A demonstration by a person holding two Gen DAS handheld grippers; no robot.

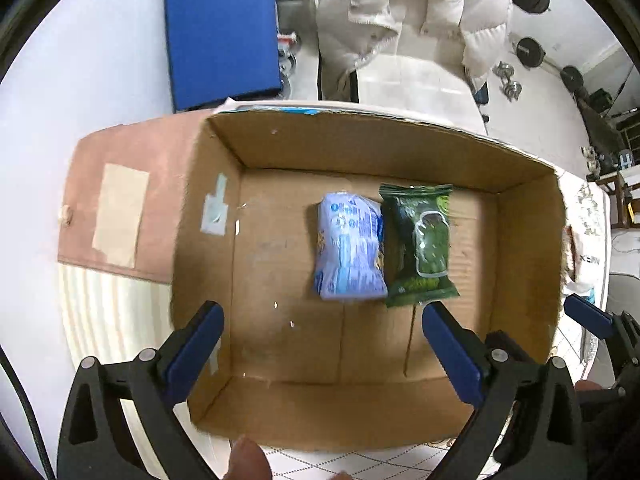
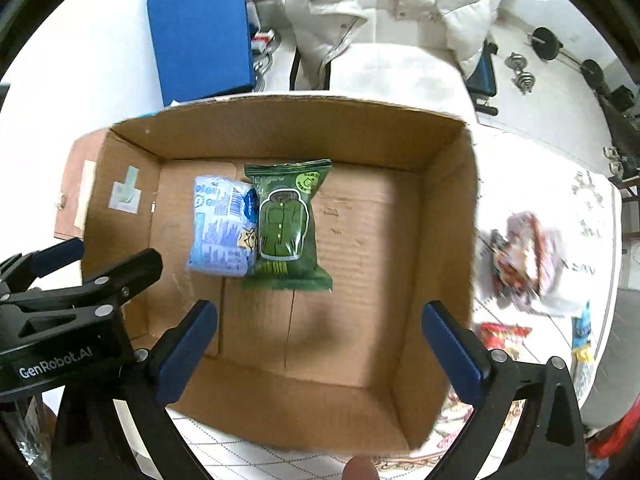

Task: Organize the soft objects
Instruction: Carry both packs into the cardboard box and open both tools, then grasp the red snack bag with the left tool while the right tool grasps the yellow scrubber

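Note:
An open cardboard box (image 1: 360, 148) (image 2: 280, 128) holds a light blue soft pack (image 1: 350, 250) (image 2: 222, 226) and a dark green snack bag (image 1: 420, 244) (image 2: 286, 226), lying side by side and touching. My left gripper (image 1: 322, 328) is open and empty above the box's near half. My right gripper (image 2: 320, 326) is open and empty above the box, to the right of the left one. The left gripper's body (image 2: 60, 312) shows in the right wrist view. Several more soft packets (image 2: 520, 256) lie on the table right of the box.
The box stands on a white patterned tablecloth (image 2: 592, 200). A red packet (image 2: 502, 334) and a blue-yellow one (image 2: 582, 336) lie near the table's right edge. Behind the table are a blue board (image 1: 222, 32), a white puffer jacket (image 1: 408, 12) on a chair, and dumbbells (image 1: 508, 80).

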